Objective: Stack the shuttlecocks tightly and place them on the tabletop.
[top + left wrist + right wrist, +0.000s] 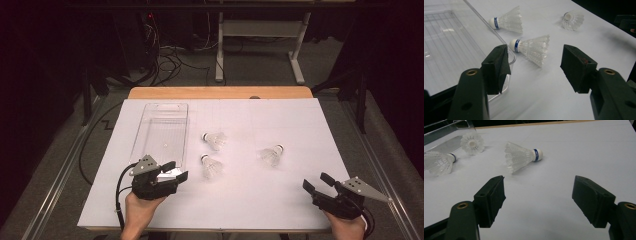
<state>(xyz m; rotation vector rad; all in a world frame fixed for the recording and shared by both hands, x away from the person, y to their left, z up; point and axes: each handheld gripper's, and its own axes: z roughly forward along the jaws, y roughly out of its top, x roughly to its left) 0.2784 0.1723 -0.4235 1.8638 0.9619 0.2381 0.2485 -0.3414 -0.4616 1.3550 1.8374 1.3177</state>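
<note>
High view: left claw [176, 170] open at the clear tray's [150, 116] near end; nearest shuttlecock [211, 167] just right of it, toward the tabletop's centre; right claw [315, 182] open, farther off.
Left gripper view: nearest shuttlecock [532, 47] dead ahead, long axis crosswise, cork toward tray [446, 45].
Right gripper view: open jaws face another shuttlecock [522, 156].

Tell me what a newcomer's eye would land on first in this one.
Three white shuttlecocks lie on their sides in the middle of the white table: one near the clear plastic tray, one just in front of it, one further right. The tray stands at the left. The left gripper sits at the tray's near end and the right gripper at the near right corner, both with jaws open and nothing between them.
</note>
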